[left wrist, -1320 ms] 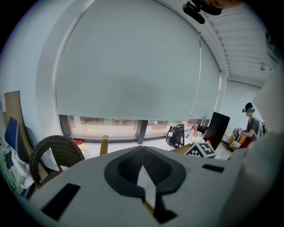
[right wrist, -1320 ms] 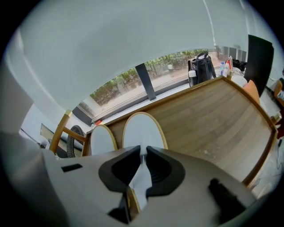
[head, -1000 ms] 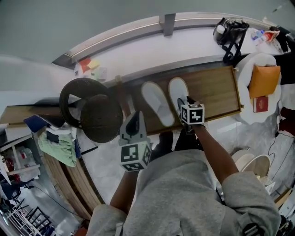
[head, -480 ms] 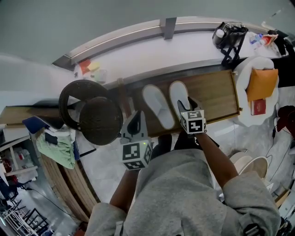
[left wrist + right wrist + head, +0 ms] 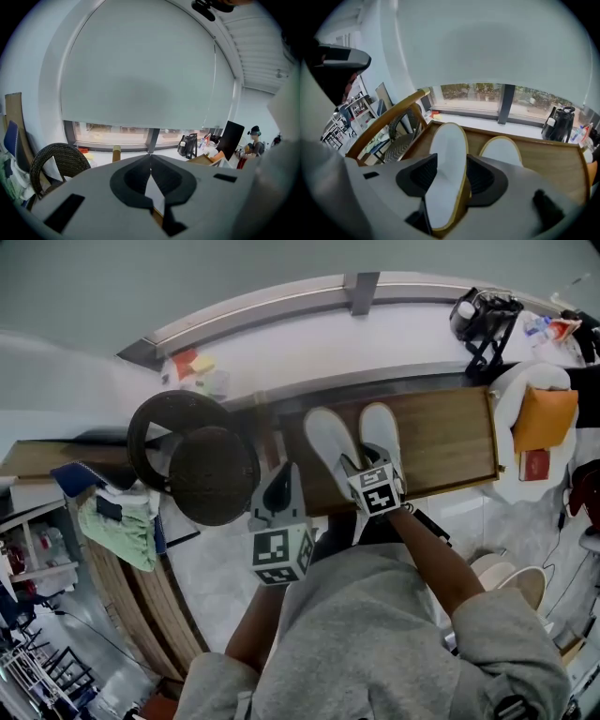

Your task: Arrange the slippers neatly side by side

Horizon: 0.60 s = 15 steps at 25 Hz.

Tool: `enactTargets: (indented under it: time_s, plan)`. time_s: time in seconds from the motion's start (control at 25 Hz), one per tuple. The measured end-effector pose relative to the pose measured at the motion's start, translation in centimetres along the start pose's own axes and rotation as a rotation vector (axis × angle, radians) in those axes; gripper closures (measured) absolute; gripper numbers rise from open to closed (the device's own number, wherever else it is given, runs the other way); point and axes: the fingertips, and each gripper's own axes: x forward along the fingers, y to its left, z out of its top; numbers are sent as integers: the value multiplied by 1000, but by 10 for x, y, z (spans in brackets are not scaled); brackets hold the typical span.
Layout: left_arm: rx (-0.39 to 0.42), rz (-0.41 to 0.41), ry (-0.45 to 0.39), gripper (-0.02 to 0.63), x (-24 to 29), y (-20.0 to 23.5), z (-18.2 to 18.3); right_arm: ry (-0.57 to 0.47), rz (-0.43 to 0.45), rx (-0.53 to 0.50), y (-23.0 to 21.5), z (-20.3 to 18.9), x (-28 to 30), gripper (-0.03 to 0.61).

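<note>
Two white slippers with tan rims lie toes away from me on the wooden platform (image 5: 450,442). The left slipper (image 5: 328,439) and the right slipper (image 5: 381,430) are close together, almost touching at the heels. My right gripper (image 5: 361,470) is at the left slipper's heel. In the right gripper view that slipper (image 5: 447,164) runs between the wide jaws, with the other slipper (image 5: 502,150) to its right; the pads do not clearly press on it. My left gripper (image 5: 279,479) hovers left of the slippers, off the platform, shut and empty (image 5: 150,158).
A dark wicker chair (image 5: 195,460) stands left of the platform. A white seat with an orange cushion (image 5: 542,416) is at the right end. A black bag (image 5: 483,320) and small items (image 5: 192,367) sit on the windowsill. Green cloth (image 5: 117,535) lies at the left.
My right gripper has moved left from the right slipper's heel to the left slipper's heel. The slippers now lie closer together. The left gripper has hardly moved.
</note>
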Motion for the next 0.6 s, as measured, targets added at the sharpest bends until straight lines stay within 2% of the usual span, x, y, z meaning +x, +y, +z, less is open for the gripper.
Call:
enactTargets:
  time_s: [0.2, 0.4, 0.52, 0.6]
  plan:
    - [-5, 27, 7, 598, -6, 12, -5, 84, 53, -42, 19, -16, 33, 392]
    - [-8, 46, 19, 598, -13, 22, -9, 108, 32, -21, 24, -22, 46, 400]
    - [-8, 48, 22, 598, -13, 23, -10, 119, -4, -29, 21, -22, 46, 521]
    - [-8, 49, 22, 598, -14, 24, -11, 109, -8, -31, 20, -20, 46, 539]
